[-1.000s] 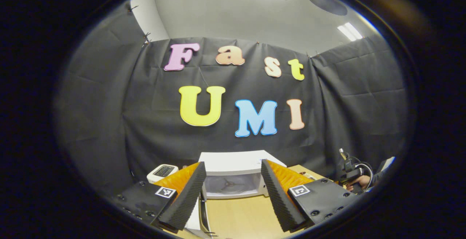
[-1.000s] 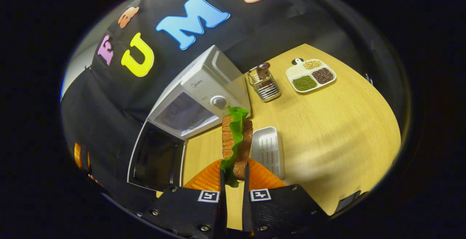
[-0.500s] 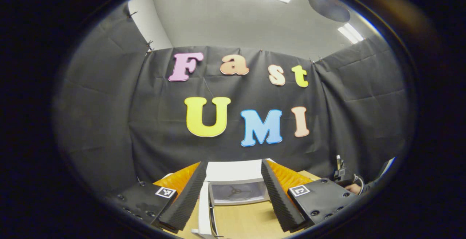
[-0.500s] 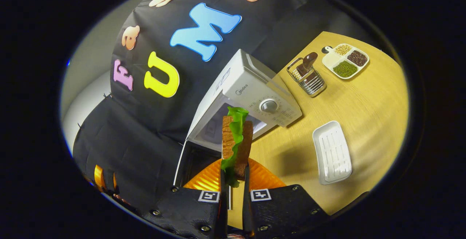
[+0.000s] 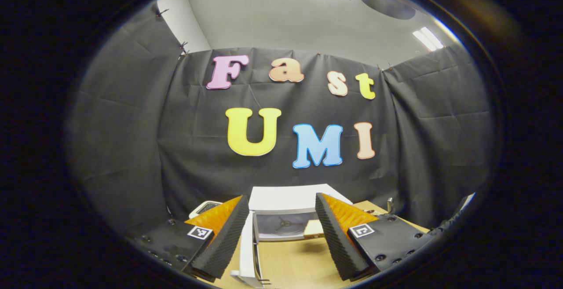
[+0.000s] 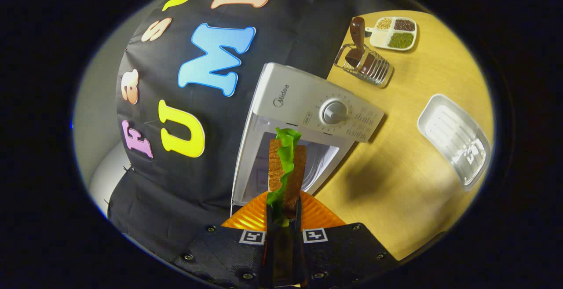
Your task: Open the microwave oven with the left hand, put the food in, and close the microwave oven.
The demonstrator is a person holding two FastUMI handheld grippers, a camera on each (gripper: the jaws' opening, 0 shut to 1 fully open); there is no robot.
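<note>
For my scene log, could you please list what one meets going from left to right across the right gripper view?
Toast-and-lettuce sandwich held upright in the right gripper → white microwave's round grey dial → wire rack with a brown-handled tool → white divided dish of beans → empty white ribbed tray.

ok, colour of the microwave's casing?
White, with a grey dial; the microwave shows best in the right gripper view.

one microwave oven (image 6: 303, 108), one sandwich (image 6: 286, 170), one white tray (image 6: 455, 139), one divided dish (image 6: 393, 31) and one wire rack (image 6: 365, 64) are counted.
</note>
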